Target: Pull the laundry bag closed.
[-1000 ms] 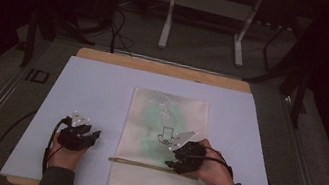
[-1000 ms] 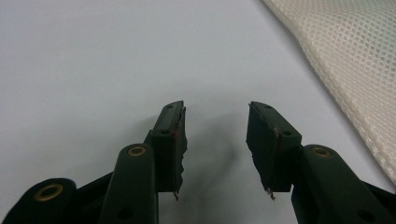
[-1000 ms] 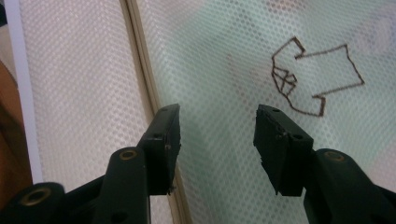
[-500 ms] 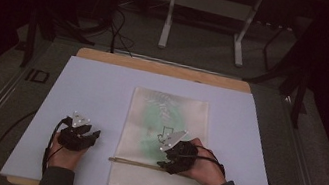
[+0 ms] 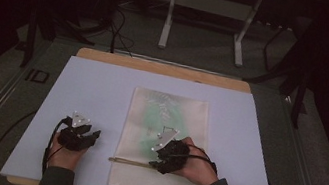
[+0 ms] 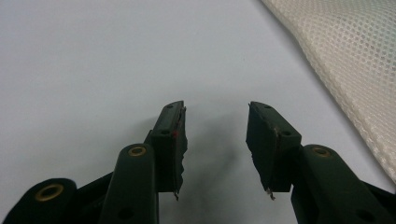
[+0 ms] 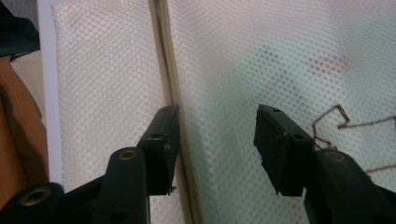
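White mesh bag [image 5: 165, 138] lying flat on the pale counter [image 5: 97, 86], right of centre, long side running from the near edge toward the far edge. Something green showing faintly through the mesh in the far half. Zipper line [image 5: 133, 163] crossing the bag near its near end, parallel to the counter's near edge.

Right gripper [image 5: 168, 155] low over the bag's near part, just beyond the zipper, held in a hand [image 5: 198, 166] coming in from the near edge. Fingers [image 7: 161, 144] spread wide, gripping nothing, one at the zipper seam [image 7: 173, 102], the other over the open mesh [image 7: 243, 56]. A thin metal chain or wire shape [image 7: 336, 121] lying beside the right-hand finger, inside or on the mesh, cannot tell which. Greenish and reddish blurs visible under the weave.

Left gripper [image 5: 78, 134] near the counter's near-left part, well apart from the bag's left edge, held in the other hand [image 5: 66, 154]. Fingers [image 6: 170, 140] spread wide, empty, hovering close over bare counter [image 6: 93, 56]. Corner of the mesh bag [image 6: 345, 51] at the upper right of the left gripper view, apart from the fingers.
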`<state>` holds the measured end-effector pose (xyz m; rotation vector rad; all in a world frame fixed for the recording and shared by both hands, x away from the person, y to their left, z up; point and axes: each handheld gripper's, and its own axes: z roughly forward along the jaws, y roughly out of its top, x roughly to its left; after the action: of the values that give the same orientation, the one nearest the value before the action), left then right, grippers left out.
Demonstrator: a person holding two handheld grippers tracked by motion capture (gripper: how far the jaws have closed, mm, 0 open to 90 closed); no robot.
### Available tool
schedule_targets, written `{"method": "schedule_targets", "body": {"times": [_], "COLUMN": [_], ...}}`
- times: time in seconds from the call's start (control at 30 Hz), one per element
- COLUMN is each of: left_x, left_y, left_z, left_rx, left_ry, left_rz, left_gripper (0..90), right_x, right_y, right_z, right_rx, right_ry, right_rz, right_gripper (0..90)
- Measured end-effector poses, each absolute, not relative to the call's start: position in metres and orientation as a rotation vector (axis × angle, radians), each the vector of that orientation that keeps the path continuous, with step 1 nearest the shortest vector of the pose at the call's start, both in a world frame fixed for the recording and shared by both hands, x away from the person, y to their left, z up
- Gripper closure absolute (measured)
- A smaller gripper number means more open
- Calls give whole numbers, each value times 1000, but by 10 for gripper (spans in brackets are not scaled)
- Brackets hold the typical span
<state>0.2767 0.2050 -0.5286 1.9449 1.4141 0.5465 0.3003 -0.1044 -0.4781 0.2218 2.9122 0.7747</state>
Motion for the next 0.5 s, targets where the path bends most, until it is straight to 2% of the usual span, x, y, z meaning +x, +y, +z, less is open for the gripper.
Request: {"method": "schedule_targets", "body": {"times": [0.5], "left_x": [277], "left_y": [204], "left_z": [-529], "left_rx": [1951], "left_ry": [1409], "left_rz": [547], "left_gripper": [565], "right_x": [298], "right_y": [-86], "right_z": [-485], "right_rx": [175], "right_ry": [2937], "right_rz": [788], "right_gripper": [522]}}
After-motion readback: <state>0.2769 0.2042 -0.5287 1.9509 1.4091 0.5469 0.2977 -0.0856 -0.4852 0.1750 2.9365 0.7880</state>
